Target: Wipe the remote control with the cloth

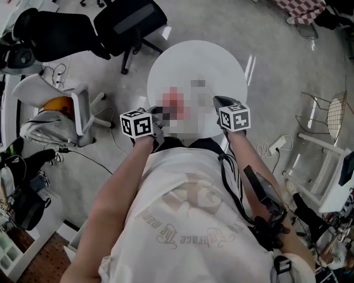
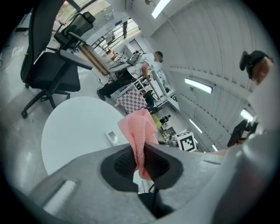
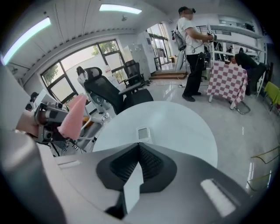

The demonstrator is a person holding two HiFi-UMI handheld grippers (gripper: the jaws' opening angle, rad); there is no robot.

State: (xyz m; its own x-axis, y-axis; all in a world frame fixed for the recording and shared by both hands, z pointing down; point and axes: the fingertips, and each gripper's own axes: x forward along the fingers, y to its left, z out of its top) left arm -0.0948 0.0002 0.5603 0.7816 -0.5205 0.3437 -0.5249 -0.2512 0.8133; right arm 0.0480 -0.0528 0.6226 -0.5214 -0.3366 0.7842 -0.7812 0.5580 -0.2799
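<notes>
Round white table [image 1: 221, 61] on a grey glossy floor [image 1: 276, 72]. Open workroom with strip lights [image 3: 120, 8] overhead and tall windows [image 3: 83, 65] along one wall.

Count:
- One remote control [image 3: 142, 133], flat near the table's middle, apart from both grippers.
- Two black office chairs [image 1: 130, 22] and one white chair [image 1: 66, 105] beside the table.
- One checked tablecloth [image 3: 227, 83], with a standing person [image 3: 190, 52] next to it.
- One pink cloth [image 2: 139, 131], pinched tight in the left gripper [image 2: 141, 151], above the tabletop.
- Right gripper [image 3: 138, 146]: jaws pressed together, nothing between them.
</notes>
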